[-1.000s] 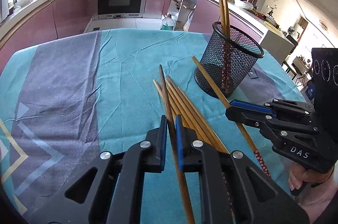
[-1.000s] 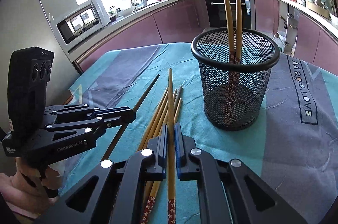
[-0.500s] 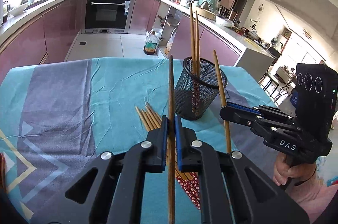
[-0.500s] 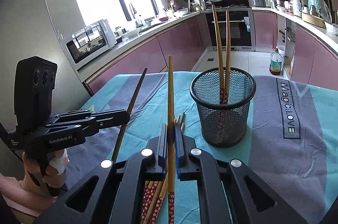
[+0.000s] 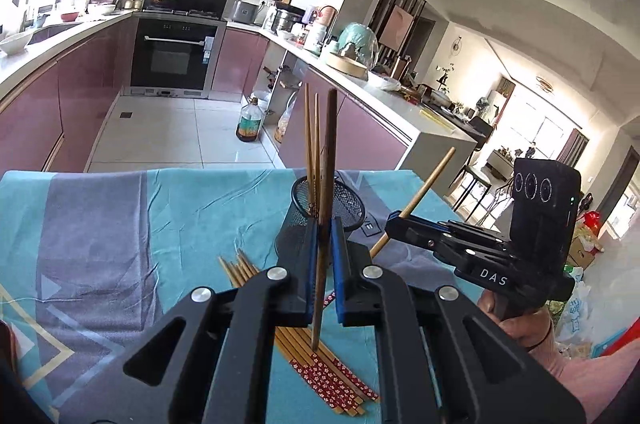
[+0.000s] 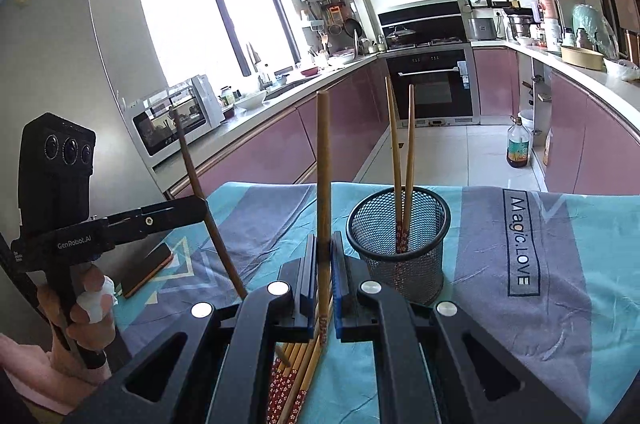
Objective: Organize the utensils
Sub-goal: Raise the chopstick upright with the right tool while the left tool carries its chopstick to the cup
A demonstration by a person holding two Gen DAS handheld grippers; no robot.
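Left claw (image 5: pixel 323 260) and right claw (image 6: pixel 323 276) each pinch one upright chopstick (image 5: pixel 326 160) beside mesh holder (image 6: pixel 400 224).

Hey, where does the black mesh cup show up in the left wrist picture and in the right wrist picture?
Left wrist: the mesh cup sits at centre, just beyond the left gripper, which hides its lower part.
Right wrist: the cup stands right of centre, whole, beside the right gripper.
Shared landmark: the two chopsticks standing in the cup; the black oven behind.
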